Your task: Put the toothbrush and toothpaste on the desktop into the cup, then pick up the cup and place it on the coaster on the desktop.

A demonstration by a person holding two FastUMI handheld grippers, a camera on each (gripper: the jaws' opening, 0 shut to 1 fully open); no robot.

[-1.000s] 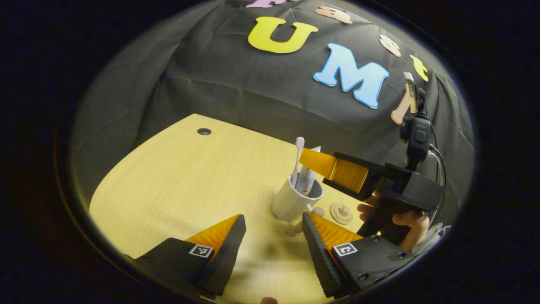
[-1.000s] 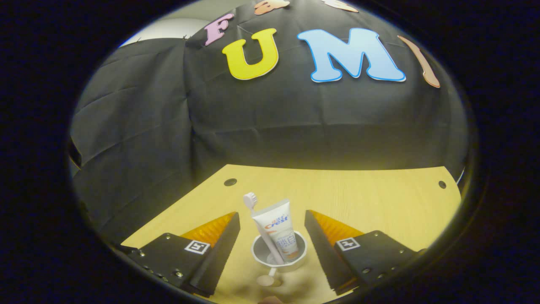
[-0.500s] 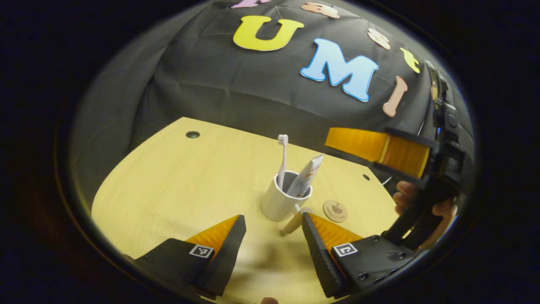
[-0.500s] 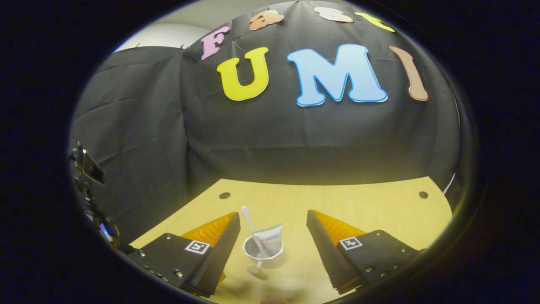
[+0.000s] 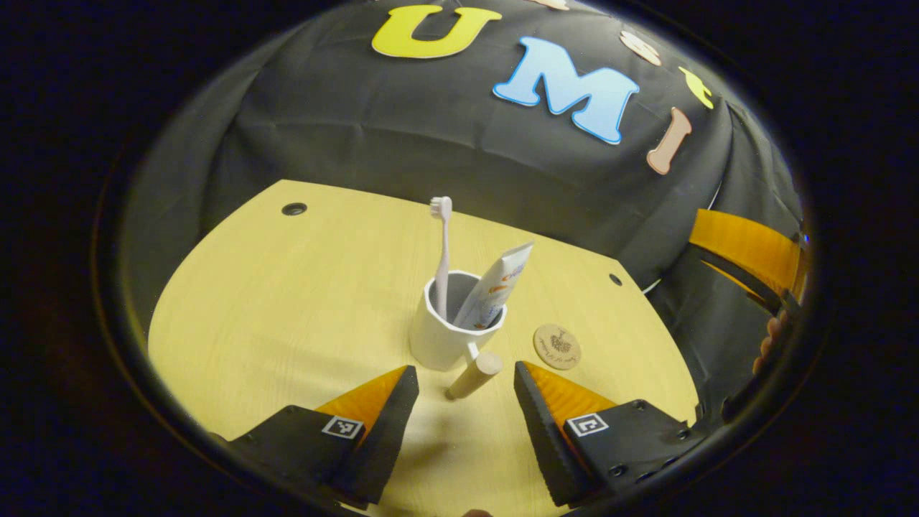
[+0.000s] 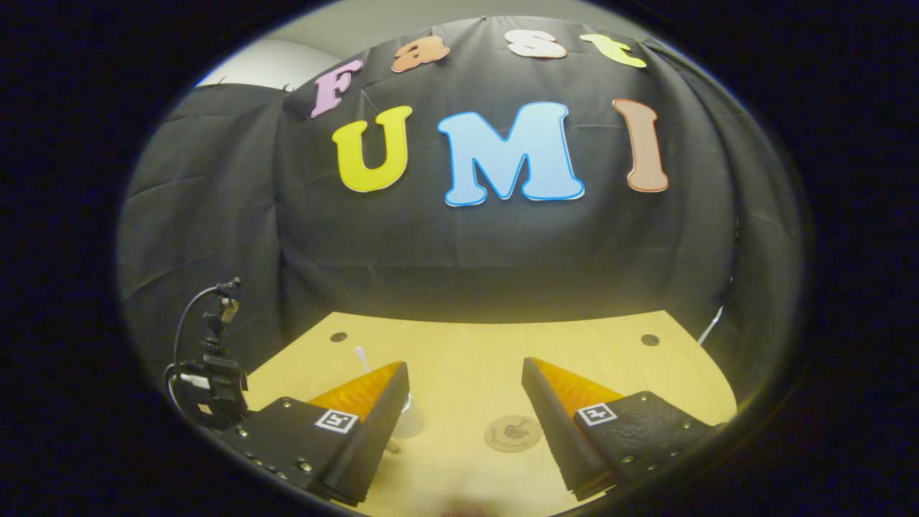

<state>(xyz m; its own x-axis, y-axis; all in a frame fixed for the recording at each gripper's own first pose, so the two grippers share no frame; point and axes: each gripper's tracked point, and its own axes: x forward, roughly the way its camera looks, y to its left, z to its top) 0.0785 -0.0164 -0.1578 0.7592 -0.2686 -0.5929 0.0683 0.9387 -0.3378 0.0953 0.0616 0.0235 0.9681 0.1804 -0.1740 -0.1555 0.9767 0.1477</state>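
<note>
Black cloth hangs behind a pale wooden desk point(image 5: 287, 301) with small round holes near its far edge.

From the left gripper view, a white cup point(image 5: 449, 332) stands upright near the middle of the desk, just beyond the left gripper point(image 5: 459, 402). A toothbrush point(image 5: 442, 248) stands in the cup with its head up, leaning toward 12 o'clock, and a toothpaste tube point(image 5: 495, 287) leans beside it toward 1 o'clock. The cup's wooden handle point(image 5: 474, 375) points toward 6 o'clock, into the gap between the left gripper's fingers, which are spread apart and touch nothing. A round coaster point(image 5: 557, 346) lies flat on the desk at about 3 o'clock from the cup, near it but apart. At the 3 o'clock edge of this view, part of the right gripper point(image 5: 754, 253) shows above the desk's edge, with fingertips of the hand point(image 5: 767, 343) that holds it just below.

From the right gripper view, the right gripper point(image 6: 465, 402) is held above the desk with its fingers spread wide and nothing between them. The coaster point(image 6: 512, 434) lies between them, toward 6 o'clock. The cup point(image 6: 409, 420) is mostly hidden behind the left-side finger, with the toothbrush point(image 6: 361, 357) head peeking above it. At 8 o'clock, the left gripper's camera mount and cable point(image 6: 208, 359) stand out against the cloth.
</note>
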